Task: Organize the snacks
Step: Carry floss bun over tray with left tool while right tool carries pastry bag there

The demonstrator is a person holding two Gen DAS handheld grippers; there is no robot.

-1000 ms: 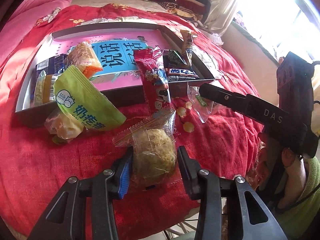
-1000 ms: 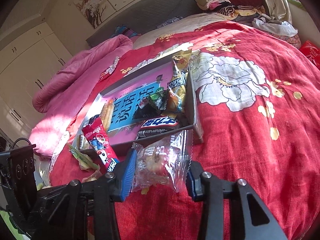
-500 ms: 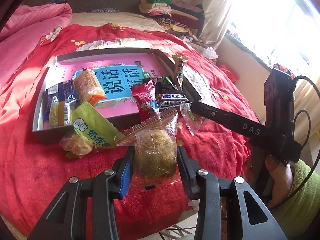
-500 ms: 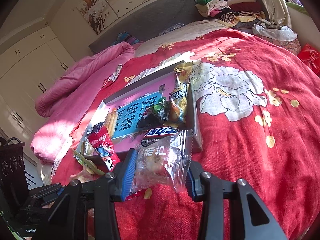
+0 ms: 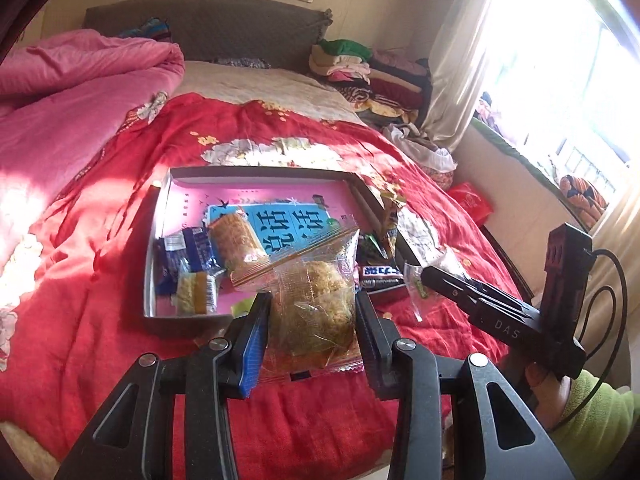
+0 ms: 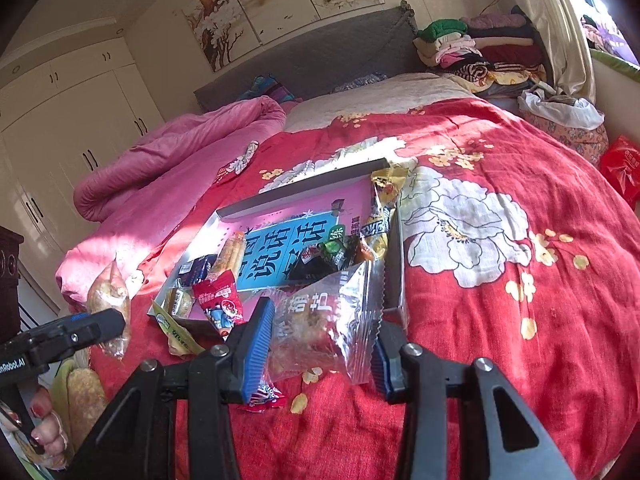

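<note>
My left gripper (image 5: pixel 312 328) is shut on a clear-wrapped brown cake (image 5: pixel 316 312), lifted above the red bedspread in front of the shallow grey box (image 5: pixel 256 172). My right gripper (image 6: pixel 320 340) is shut on a clear packet with silver print (image 6: pixel 328 328), held near the box's front right corner. Inside the box, on a pink and blue book (image 5: pixel 280 216), lie several snacks: blue packets (image 5: pixel 188 256), an orange-wrapped cake (image 5: pixel 236 240) and a dark bar (image 5: pixel 380 272). In the right wrist view a red packet (image 6: pixel 220 304) and a green packet (image 6: pixel 176 332) lean at the box's front edge.
A pink quilt (image 5: pixel 68 92) is bunched on the left of the bed. Folded clothes (image 5: pixel 360 68) are stacked by the headboard. A red bag (image 6: pixel 620 168) lies off the right edge. Wardrobe doors (image 6: pixel 60 120) stand at the left; a bright window (image 5: pixel 568 80) at the right.
Both grippers have risen with their packets. The left one climbed more and tilted up, so the cake now hangs before the box and the headboard has come into view.
</note>
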